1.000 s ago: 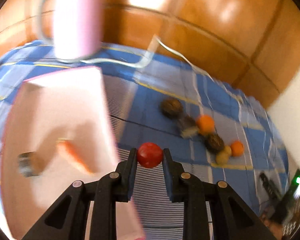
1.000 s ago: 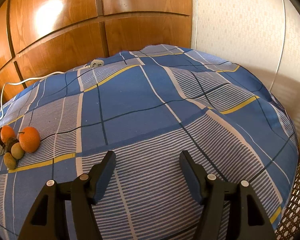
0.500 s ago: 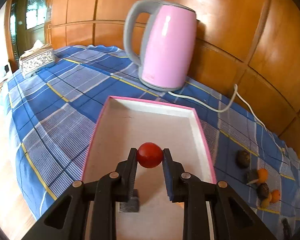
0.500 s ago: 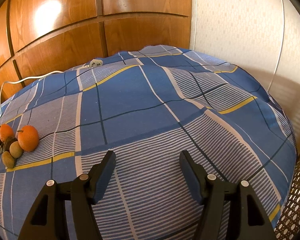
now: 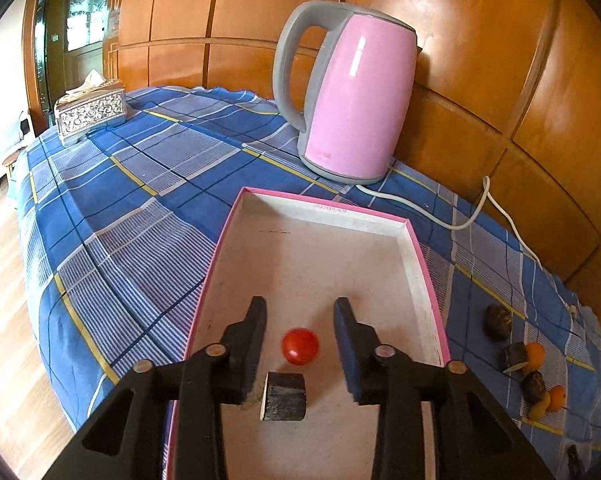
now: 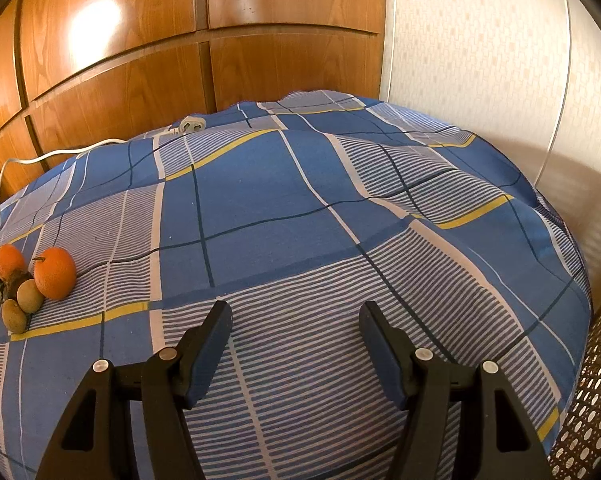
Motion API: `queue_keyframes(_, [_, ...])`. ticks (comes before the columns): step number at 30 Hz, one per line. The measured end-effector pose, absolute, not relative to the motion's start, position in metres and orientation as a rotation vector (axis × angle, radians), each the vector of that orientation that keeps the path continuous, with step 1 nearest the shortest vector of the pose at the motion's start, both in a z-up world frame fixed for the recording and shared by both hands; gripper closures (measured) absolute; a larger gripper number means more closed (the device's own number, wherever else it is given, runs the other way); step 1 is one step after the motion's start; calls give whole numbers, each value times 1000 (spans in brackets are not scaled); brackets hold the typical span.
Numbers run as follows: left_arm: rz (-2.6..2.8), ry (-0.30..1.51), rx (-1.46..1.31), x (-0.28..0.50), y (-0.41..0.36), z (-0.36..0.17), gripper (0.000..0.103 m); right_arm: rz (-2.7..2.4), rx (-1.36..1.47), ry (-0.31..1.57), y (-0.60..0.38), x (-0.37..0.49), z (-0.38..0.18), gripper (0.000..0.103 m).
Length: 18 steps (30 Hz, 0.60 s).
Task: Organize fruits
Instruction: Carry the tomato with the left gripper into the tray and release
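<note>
A small red fruit (image 5: 300, 346) lies on the floor of the pink-rimmed white tray (image 5: 414, 264), between the fingers of my left gripper (image 5: 300, 316) but free of both pads. That gripper's jaws are opening. A dark cut piece (image 5: 283, 397) lies in the tray just nearer the camera. Out on the blue checked cloth lie oranges (image 5: 534, 354) and dark brown pieces (image 5: 498, 321). In the right wrist view the same heap shows an orange (image 6: 55, 273) and small greenish-brown fruits (image 6: 29, 296) at far left. My right gripper (image 6: 295, 330) hovers open over bare cloth, holding nothing.
A pink electric kettle (image 5: 354, 92) stands behind the tray, its white cord (image 5: 460, 224) running along the wooden wall. An ornate tissue box (image 5: 90, 112) sits at the far left corner. The table's edge drops to a wood floor on the left; a woven basket (image 6: 592, 412) stands at right.
The left gripper swung from the fruit heap over the tray, then spread its fingers and let the red fruit drop onto the tray floor. The right gripper stayed still.
</note>
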<state>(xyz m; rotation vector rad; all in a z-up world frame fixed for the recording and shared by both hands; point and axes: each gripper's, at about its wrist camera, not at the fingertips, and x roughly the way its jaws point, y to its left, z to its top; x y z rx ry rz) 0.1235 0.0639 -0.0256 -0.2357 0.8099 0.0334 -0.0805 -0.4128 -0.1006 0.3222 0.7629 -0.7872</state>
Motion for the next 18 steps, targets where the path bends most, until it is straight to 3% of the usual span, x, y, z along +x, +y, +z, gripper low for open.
queue_keyframes(5, [49,792,-249,116,68,-22,53,-786,320,761,-412,-81,-101,36])
queue_keyframes(13, [40,780,-272,88,69,-20,26,-785,322,758,-411,-82,-100,36])
queue_keyframes(18, [-13,794,-238,61,60,-25,20,-785,322,761,-411,-82,-101,36])
